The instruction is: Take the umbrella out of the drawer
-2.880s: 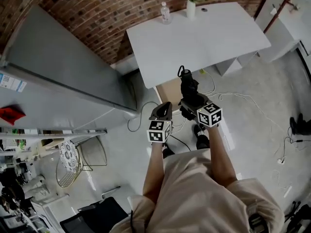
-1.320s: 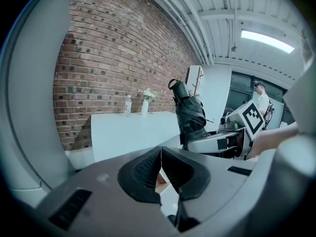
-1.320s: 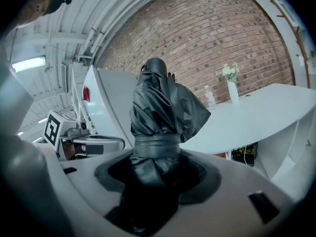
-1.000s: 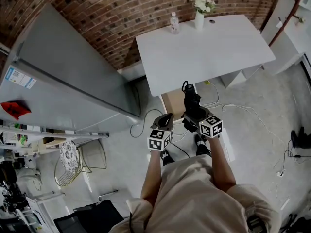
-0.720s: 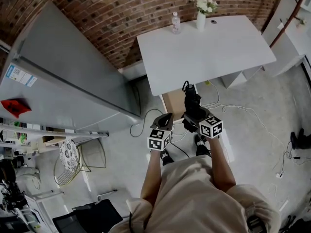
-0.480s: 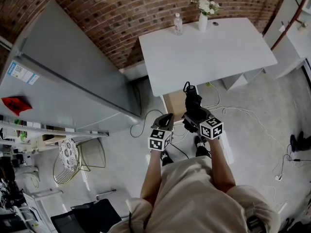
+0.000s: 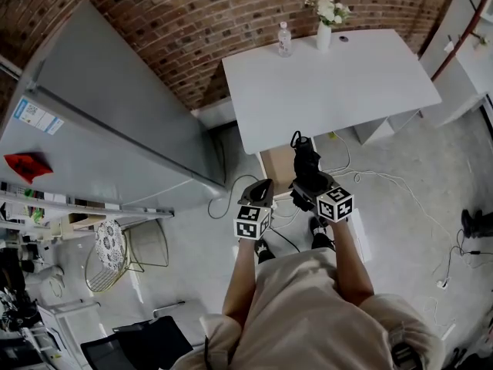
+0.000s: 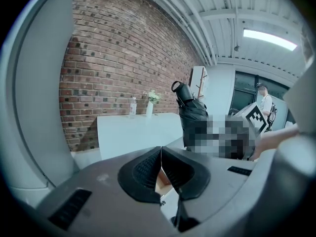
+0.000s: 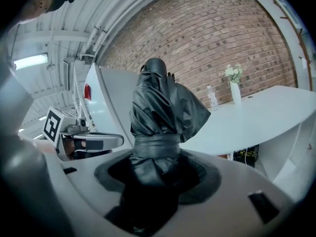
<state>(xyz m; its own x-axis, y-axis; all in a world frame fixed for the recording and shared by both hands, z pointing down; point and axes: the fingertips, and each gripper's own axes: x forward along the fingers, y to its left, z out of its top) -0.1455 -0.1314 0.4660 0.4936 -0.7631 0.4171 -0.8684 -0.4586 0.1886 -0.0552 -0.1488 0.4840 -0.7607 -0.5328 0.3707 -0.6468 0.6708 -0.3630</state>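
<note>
A folded black umbrella, wrapped with its strap, stands upright in my right gripper, which is shut on its lower part. In the right gripper view the umbrella rises between the pads of the right gripper and fills the middle. My left gripper hangs just left of it, shut with nothing between its pads. The left gripper view shows the left gripper with pads touching and the umbrella to the right. A brown-topped unit sits under the table edge; I cannot tell if it is the drawer.
A white table ahead carries a water bottle and a vase of flowers by the brick wall. A tall grey cabinet stands left. Cables trail on the floor at right. A wire basket is lower left.
Both grippers keep the same pose, the umbrella still upright in the right one. Only the head view has drifted, so the table sits slightly further right in the picture.
</note>
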